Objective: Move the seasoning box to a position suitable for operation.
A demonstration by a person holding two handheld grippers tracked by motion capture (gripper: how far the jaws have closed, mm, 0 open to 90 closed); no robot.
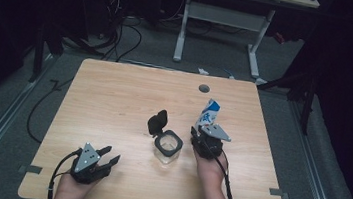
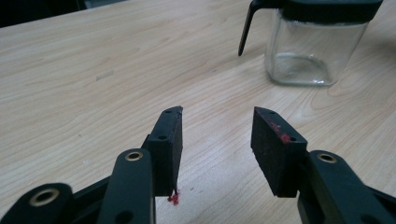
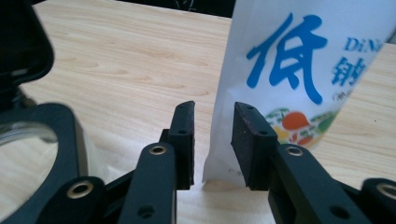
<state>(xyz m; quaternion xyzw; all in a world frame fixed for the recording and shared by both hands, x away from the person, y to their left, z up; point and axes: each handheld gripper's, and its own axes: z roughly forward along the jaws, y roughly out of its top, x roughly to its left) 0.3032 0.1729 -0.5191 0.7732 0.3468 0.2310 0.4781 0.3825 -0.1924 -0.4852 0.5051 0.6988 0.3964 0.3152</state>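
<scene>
A square glass jar [image 1: 167, 146] with a black rim stands open near the table's middle, its black lid [image 1: 157, 122] flipped up at the back left. Just right of it a white pouch with blue lettering [image 1: 209, 112] stands upright. My right gripper [image 1: 202, 128] is at the pouch's base; in the right gripper view the jaws [image 3: 214, 109] are parted, the pouch's [image 3: 303, 70] left edge lies between them, and the pads do not squeeze it. My left gripper [image 1: 113, 153] sits at the front left, open with nothing in it [image 2: 217, 116], pointing toward the jar [image 2: 308, 46].
The wooden table [image 1: 114, 97] has a round cable hole [image 1: 204, 88] near its far edge. Beyond it stands a white desk frame [image 1: 224, 14], with cables on the grey floor. The jar's rim [image 3: 51, 126] lies close to the left of my right jaws.
</scene>
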